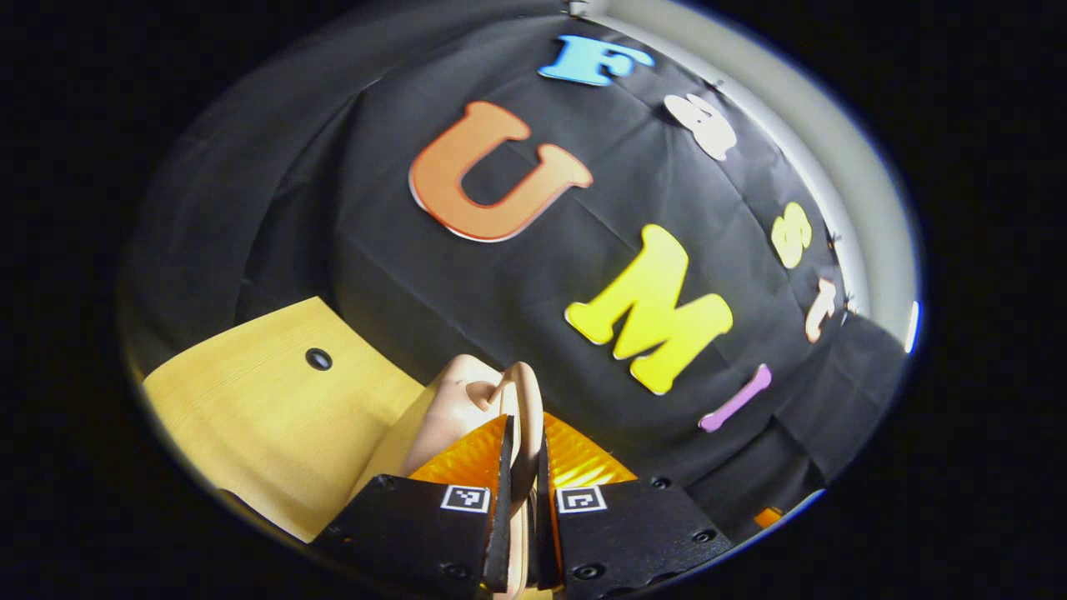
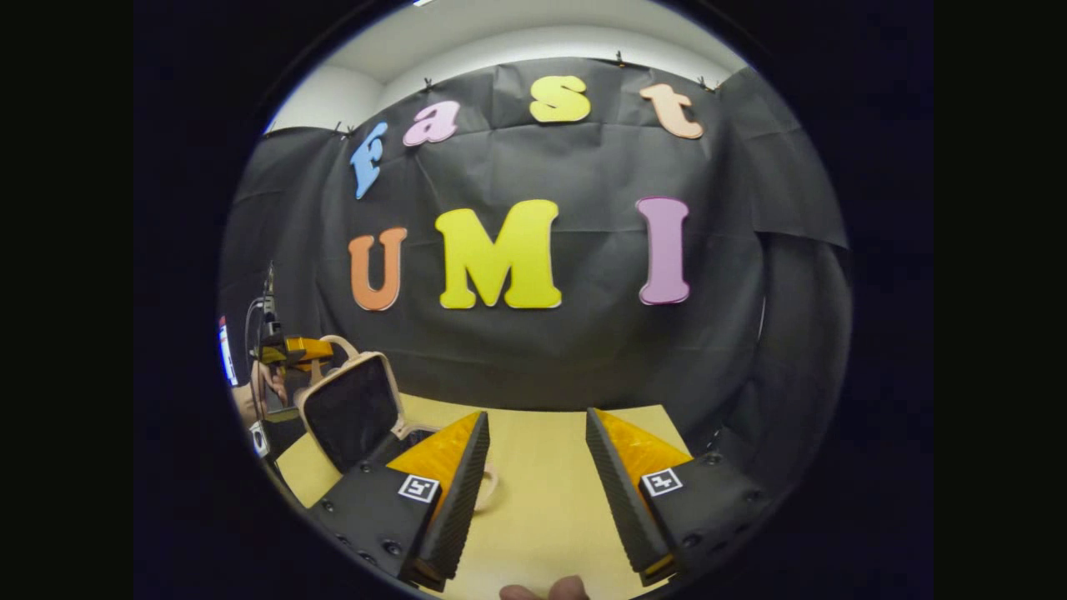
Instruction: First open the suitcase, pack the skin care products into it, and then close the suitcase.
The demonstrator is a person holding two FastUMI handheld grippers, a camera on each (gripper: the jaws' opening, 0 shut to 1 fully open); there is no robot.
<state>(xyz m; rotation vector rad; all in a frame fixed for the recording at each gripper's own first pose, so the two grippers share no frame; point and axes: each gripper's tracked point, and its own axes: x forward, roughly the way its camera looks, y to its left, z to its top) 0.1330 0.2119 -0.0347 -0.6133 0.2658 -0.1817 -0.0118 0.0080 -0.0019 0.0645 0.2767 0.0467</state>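
The left hand-held gripper (image 1: 523,467) is clamped narrow on the beige handle (image 1: 521,400) of the suitcase lid (image 2: 350,408), both fingers pressing its thin loop. In the right gripper view the same gripper (image 2: 292,350) shows far off at the table's left edge, held by a person's hand (image 2: 250,400), with the lid tilted up and its dark lining facing the middle of the table (image 2: 542,467). Holding by the handle seems sensible: it gives a firm purchase at the lid's free edge, so the lid can be swung on its hinge without slipping. The suitcase (image 2: 367,433) itself stands at the left side of the table, partly hidden behind the right gripper's finger, so I cannot tell how its base lies.

The right hand-held gripper (image 2: 538,492) hangs wide open above bare table, apparently kept ready for the skin care products once the lid is back.

No brand or readable label shows on the suitcase; the fingers carry only small square coded markers.
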